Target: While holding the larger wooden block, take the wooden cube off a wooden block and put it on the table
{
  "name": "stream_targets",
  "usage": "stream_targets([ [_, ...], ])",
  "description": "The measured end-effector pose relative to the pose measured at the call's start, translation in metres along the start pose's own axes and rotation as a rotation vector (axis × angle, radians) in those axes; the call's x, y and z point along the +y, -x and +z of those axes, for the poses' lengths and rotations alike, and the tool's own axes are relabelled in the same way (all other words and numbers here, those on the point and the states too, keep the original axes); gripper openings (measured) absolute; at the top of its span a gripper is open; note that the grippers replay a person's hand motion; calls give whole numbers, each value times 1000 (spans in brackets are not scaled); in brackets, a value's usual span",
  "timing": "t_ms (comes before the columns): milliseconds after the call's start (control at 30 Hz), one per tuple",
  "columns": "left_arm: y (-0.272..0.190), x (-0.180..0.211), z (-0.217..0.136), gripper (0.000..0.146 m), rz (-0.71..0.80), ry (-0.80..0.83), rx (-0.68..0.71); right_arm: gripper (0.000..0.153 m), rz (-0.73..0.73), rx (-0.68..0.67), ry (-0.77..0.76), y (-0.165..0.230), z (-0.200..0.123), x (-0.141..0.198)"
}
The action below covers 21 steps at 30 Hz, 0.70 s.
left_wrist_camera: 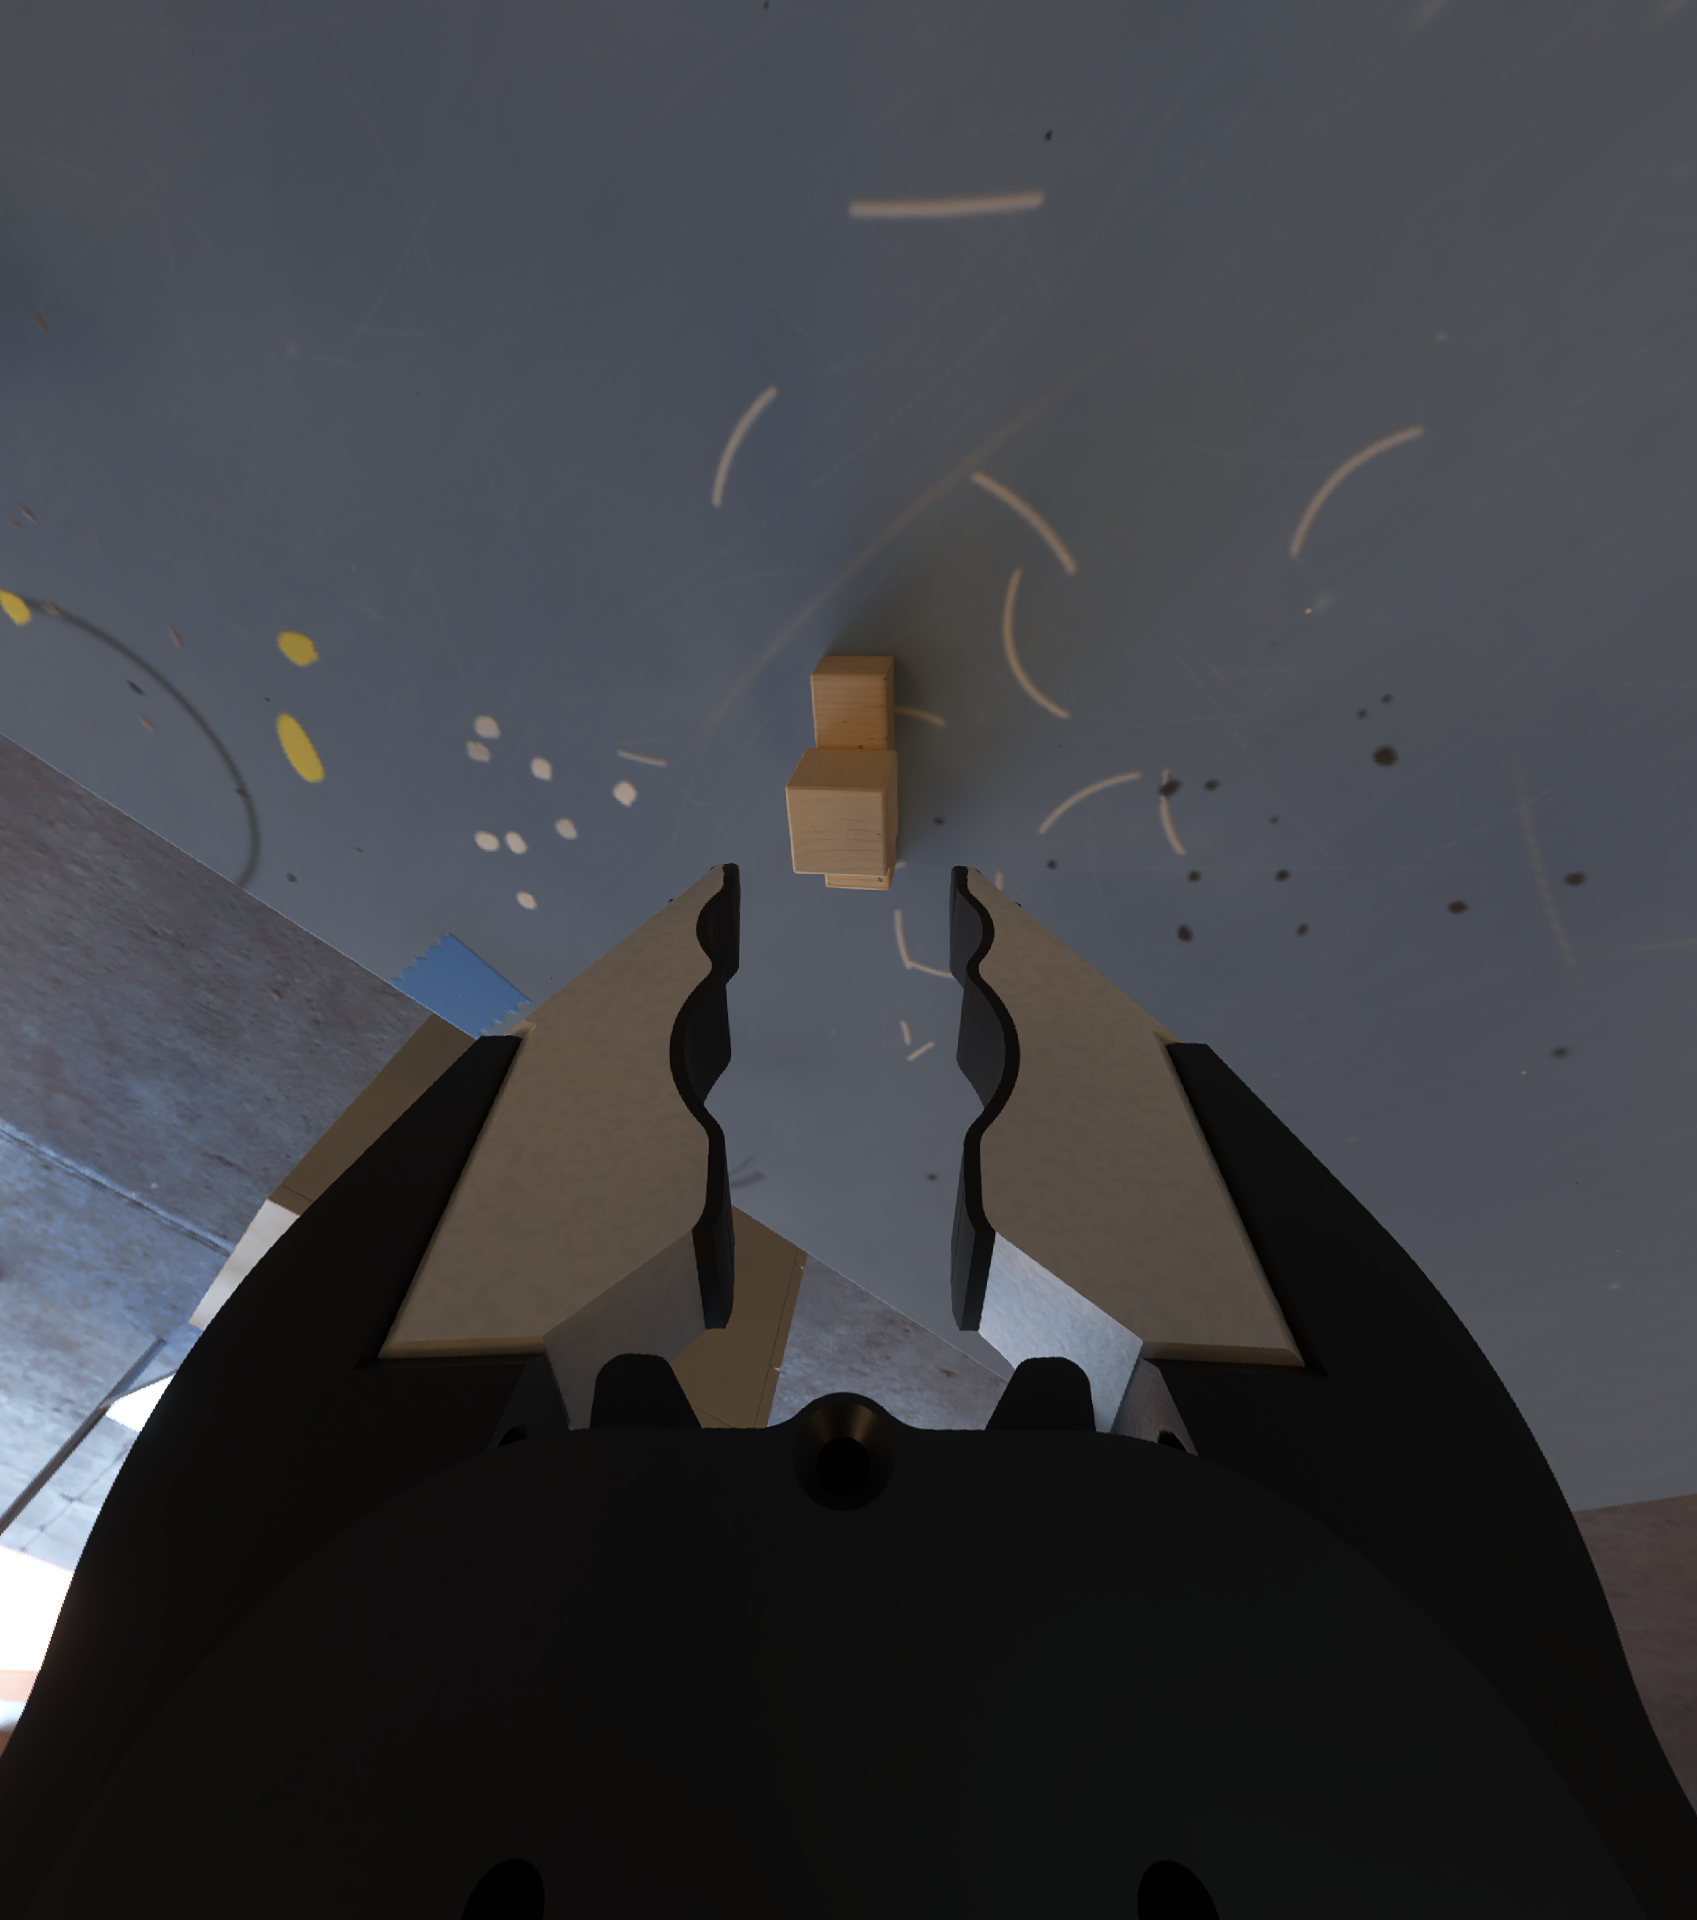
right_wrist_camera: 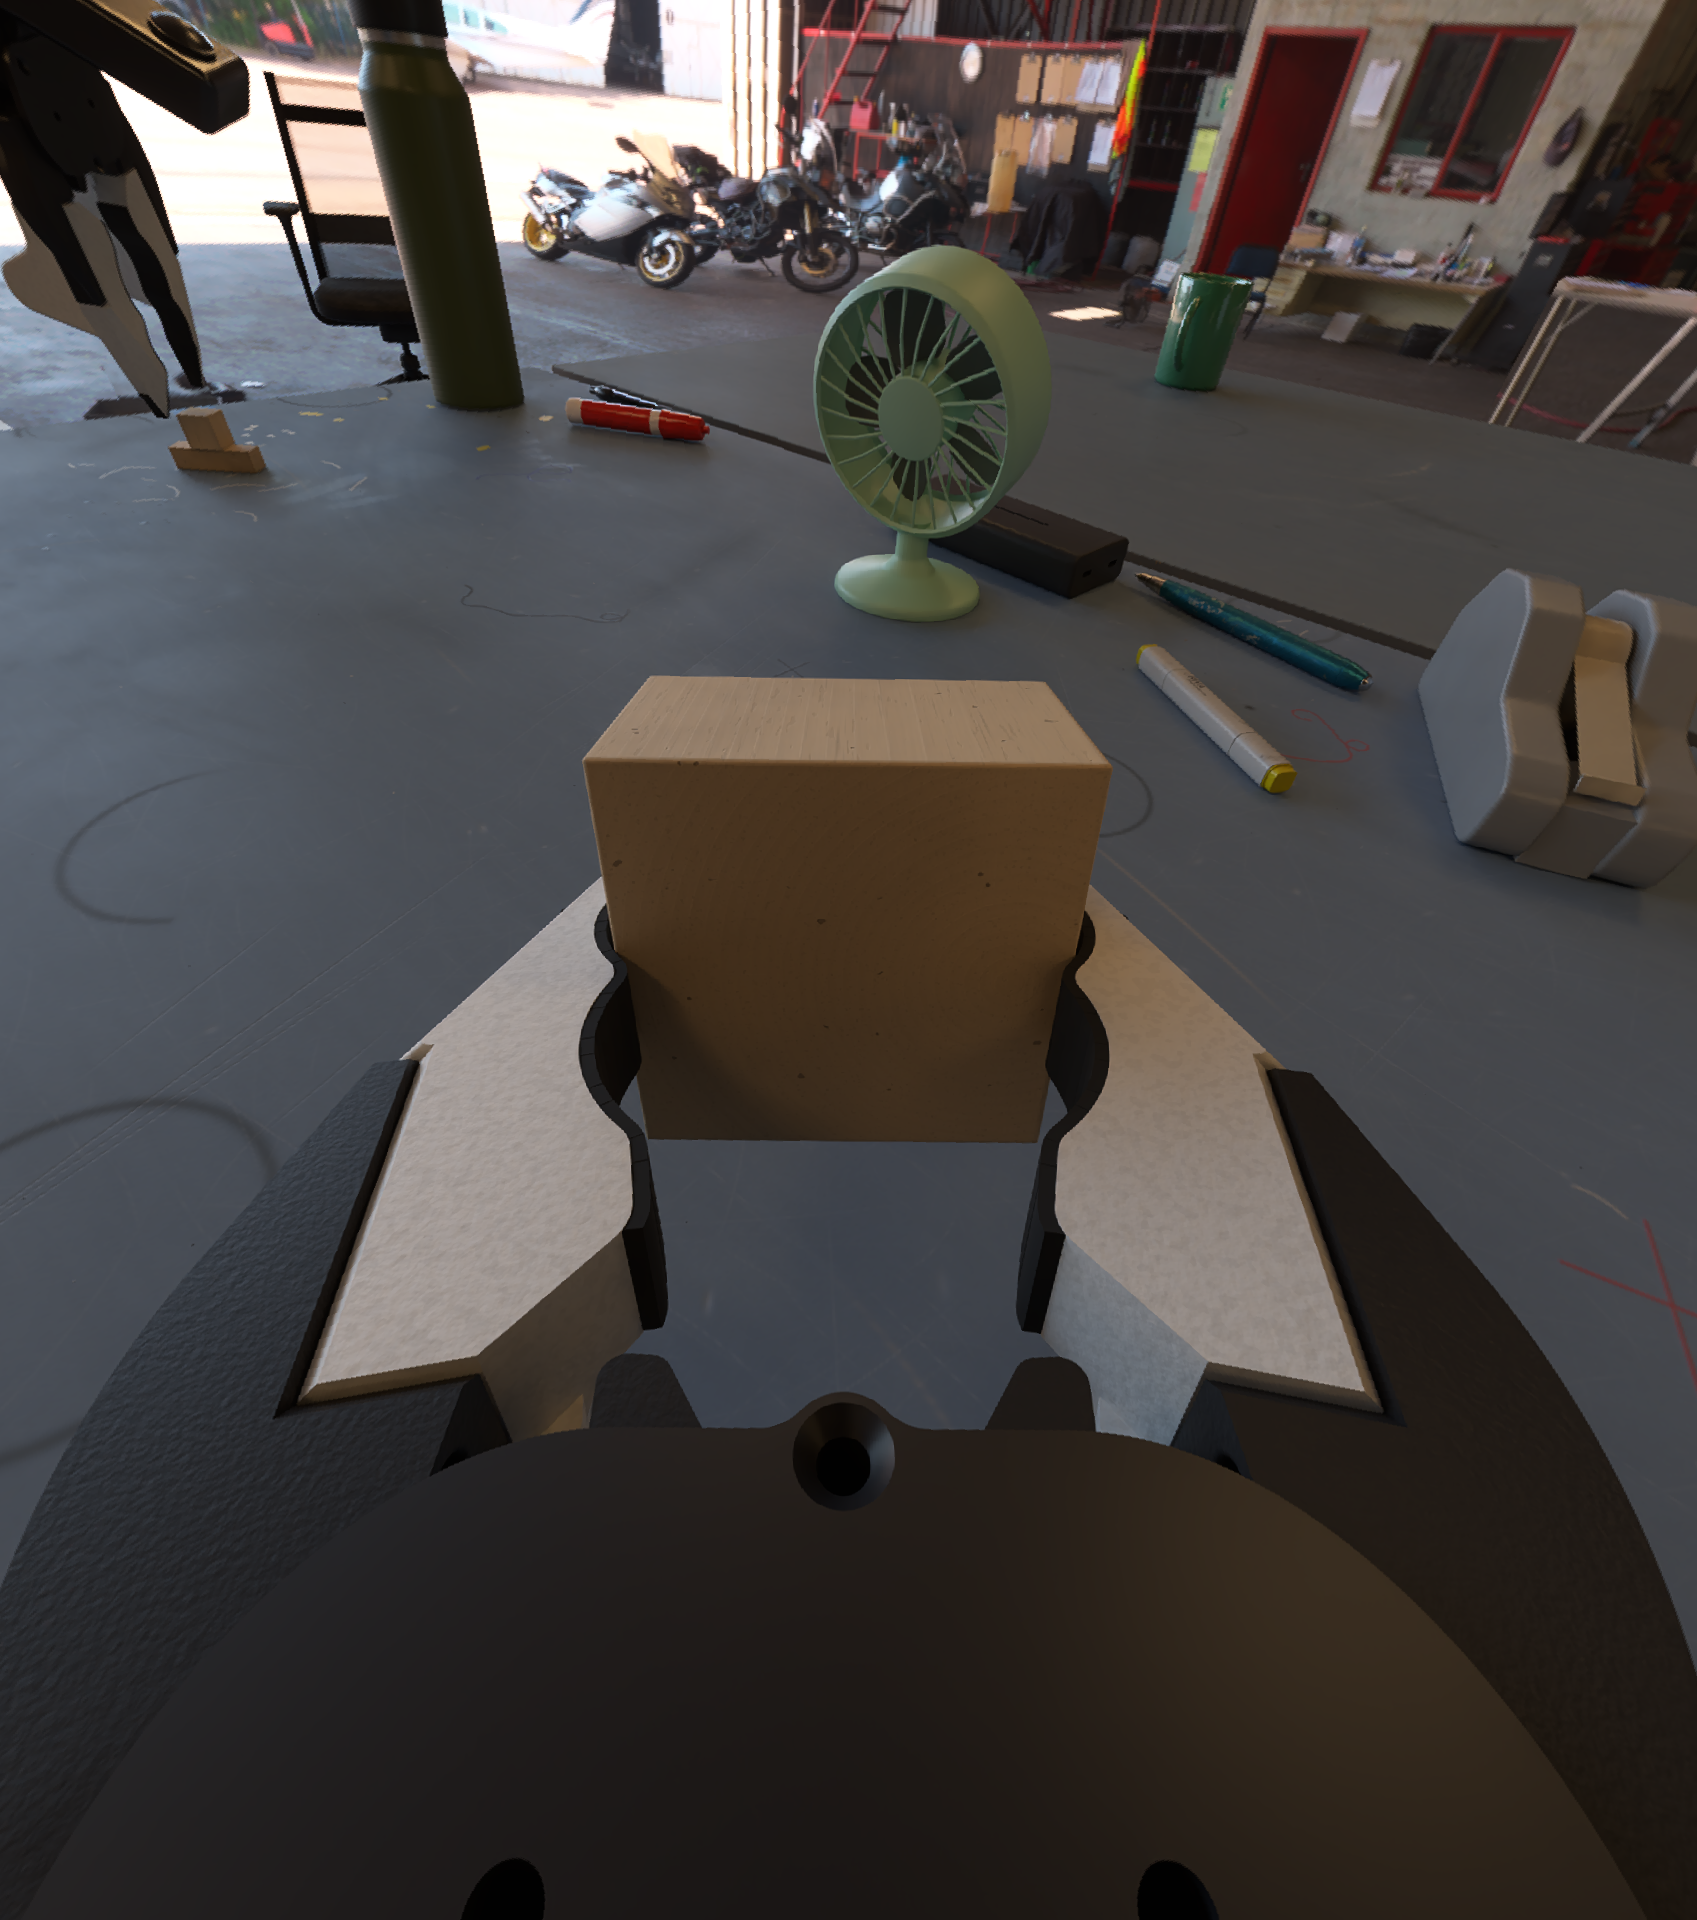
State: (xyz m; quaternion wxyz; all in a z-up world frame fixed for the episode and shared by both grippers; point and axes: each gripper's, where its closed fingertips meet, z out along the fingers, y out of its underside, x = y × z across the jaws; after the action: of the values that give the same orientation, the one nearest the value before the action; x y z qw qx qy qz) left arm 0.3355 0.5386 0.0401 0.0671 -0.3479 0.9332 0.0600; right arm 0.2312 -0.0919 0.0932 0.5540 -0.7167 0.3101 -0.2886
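Observation:
A small wooden cube sits on a low wooden block on the grey table. My left gripper is open and empty, pointing down, its tips just short of the cube. In the right wrist view the cube and its block lie far left, with the left gripper hovering just above them. My right gripper is shut on the larger wooden block, one finger on each side. I cannot tell whether it touches the table.
A green fan and a black box stand ahead of the right gripper. A dark green bottle, red marker, green mug, teal pen, white marker and grey clamp-like object lie around. The table edge runs close left of the cube.

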Motion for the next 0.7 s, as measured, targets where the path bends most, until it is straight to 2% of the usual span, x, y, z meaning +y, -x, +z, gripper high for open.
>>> stream_targets([
  [267,4,3,13,38,-52,30,36,80,-3,-11,-4,2,0,-1],
  [367,2,2,15,30,-60,18,61,80,-2,-10,-7,2,-1,-1],
  [433,1,1,15,20,-53,18,71,80,2,-10,-10,2,-1,-2],
  [533,1,0,15,20,-43,18,65,80,2,-9,-15,2,-1,-3],
  [633,5,-2,5,20,-35,-7,27,80,2,-3,-19,1,-2,-3],
  [700,9,-7,-17,20,-46,-68,-9,80,12,-2,-22,-1,-2,-3],
])
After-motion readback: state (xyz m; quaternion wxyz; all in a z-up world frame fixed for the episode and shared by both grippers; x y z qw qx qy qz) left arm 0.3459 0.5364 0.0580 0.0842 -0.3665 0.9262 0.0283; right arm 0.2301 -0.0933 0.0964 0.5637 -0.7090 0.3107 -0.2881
